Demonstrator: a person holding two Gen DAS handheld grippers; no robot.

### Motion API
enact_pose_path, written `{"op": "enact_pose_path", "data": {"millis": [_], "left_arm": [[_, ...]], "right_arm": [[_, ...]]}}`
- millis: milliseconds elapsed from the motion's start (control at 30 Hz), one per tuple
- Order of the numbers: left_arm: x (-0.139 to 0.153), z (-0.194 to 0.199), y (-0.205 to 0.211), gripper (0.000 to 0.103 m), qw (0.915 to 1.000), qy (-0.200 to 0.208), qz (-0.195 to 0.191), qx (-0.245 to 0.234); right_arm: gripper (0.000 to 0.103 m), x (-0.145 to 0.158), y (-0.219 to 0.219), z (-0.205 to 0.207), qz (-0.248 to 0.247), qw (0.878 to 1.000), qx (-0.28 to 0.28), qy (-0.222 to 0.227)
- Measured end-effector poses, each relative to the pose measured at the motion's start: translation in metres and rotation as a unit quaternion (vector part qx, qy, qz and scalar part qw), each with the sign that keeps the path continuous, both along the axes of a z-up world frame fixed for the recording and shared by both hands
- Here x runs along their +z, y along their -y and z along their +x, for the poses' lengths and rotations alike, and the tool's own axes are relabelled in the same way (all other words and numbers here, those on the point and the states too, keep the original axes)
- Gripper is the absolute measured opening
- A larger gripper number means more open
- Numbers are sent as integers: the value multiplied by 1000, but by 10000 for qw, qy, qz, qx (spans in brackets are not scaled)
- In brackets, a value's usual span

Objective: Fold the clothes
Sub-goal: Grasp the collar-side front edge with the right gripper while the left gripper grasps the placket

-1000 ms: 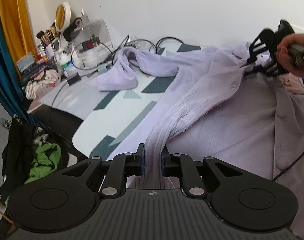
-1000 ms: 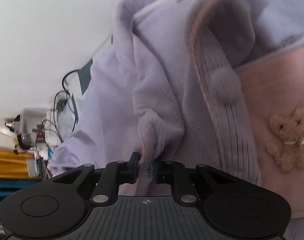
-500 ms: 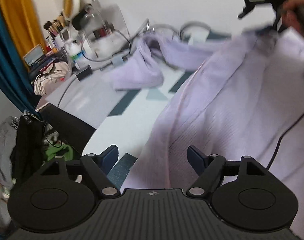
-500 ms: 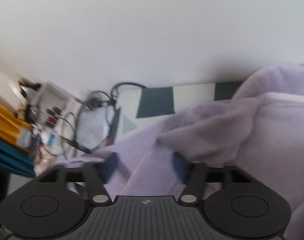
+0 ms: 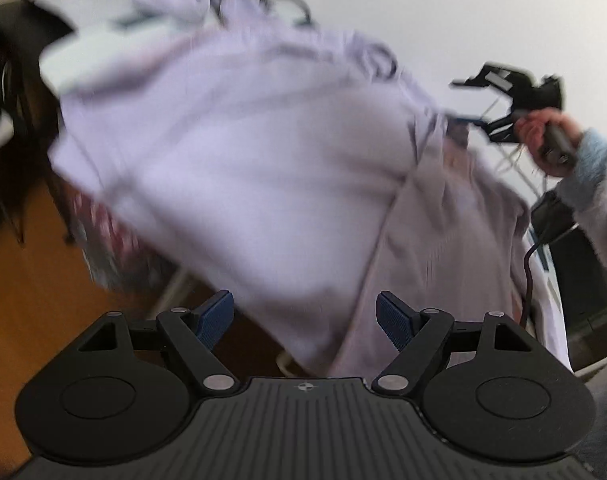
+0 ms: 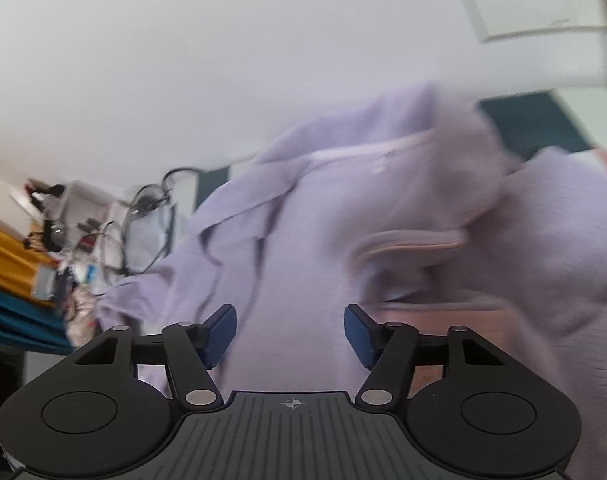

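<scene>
A lilac knit cardigan (image 5: pixel 243 152) lies spread over the table, blurred by motion. My left gripper (image 5: pixel 303 308) is open just above the cardigan's near hem, with nothing pinched between its blue pads. In the right wrist view the cardigan (image 6: pixel 383 220) is bunched, with its pink-trimmed edge (image 6: pixel 407 242) folded across. My right gripper (image 6: pixel 290 320) hangs above it with its jaws wide apart and closing; the pads touch no cloth. The left wrist view also shows the right gripper (image 5: pixel 503 100) in a person's hand (image 5: pixel 543 132), raised off the cardigan's far right side.
The table has a white and teal patterned top (image 6: pixel 531 120). Cosmetics clutter (image 6: pixel 63 232) and cables (image 6: pixel 143 208) crowd its far left. A dark cable (image 5: pixel 529 264) and a black object (image 5: pixel 583 272) sit at the right. Orange floor (image 5: pixel 43 280) shows below the table edge.
Both grippers were shut on folds of the cardigan and have let go and opened. The right gripper rose off the cloth. The left view rolled and dropped toward the hem.
</scene>
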State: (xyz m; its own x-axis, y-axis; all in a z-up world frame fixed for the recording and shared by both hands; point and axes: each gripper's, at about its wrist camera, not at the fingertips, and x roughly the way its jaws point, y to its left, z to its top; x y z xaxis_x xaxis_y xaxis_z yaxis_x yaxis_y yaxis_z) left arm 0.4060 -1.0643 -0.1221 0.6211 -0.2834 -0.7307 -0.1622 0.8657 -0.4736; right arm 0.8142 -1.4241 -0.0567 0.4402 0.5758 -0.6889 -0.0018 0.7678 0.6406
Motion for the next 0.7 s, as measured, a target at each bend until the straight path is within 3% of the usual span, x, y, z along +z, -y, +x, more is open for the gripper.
{"op": "enact_pose_path", "data": {"millis": [233,300,367,433,533,600,633,667,700], "left_arm": [[-21,5,17,78,9989,-159,-283,337],[-16,4,17,61,9989,-114,-289,359],[-6,2,17,27,9994,-42,-198,296],[1,3,18,12,9997,-4,-69,221],[6,4,21,11,9999,2,78,154],[3,5,25,12,9998,-33,158,105],[1,6,27,20,9996,-69,268,71],[-1,7,30,39,9993,-95,374,23],[-2,7,32,51,9990,-86,437,-41]], "right_arm": [[53,-12,-8,-8,-948,9952,146,177],[50,-15,-16,-7,-1287,9908,200,364],[46,-20,-23,-4,-1480,9880,221,392],[31,-26,-30,0,-1551,9871,245,316],[20,-30,-34,-1,-1613,9862,256,273],[19,-29,-34,-4,-1513,9877,266,300],[19,-28,-33,-5,-1465,9884,258,303],[19,-27,-31,-6,-1411,9893,250,291],[19,-28,-30,-5,-1382,9897,253,275]]}}
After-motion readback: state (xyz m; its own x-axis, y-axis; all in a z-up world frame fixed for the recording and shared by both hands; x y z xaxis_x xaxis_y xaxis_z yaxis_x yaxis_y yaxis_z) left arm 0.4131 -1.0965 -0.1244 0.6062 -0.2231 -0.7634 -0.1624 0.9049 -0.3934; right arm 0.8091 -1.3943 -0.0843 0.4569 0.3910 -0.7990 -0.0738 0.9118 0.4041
